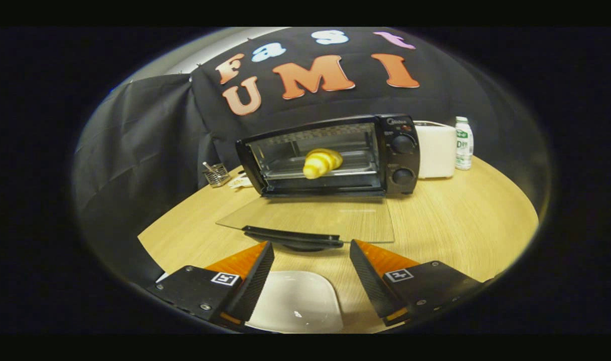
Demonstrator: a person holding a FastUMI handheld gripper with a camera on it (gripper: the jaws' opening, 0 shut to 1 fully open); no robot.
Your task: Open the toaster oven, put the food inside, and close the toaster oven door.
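We see the gripper (pixel 311 246) spread wide and holding nothing, above a white plate (pixel 298 301). Beyond its fingers the toaster oven (pixel 330 154) stands with its door (pixel 310 219) folded down — the croissant (pixel 322 162) lies inside on the rack.

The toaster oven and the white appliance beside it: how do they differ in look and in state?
The toaster oven is black and wide, while the white appliance is narrower. The toaster oven's glass door lies folded down flat with a croissant inside; the white appliance shows no opening. The toaster oven shows two knobs; the white appliance's front looks plain. Both stand on the wooden table, beyond the open gripper, whose fingers hold nothing.
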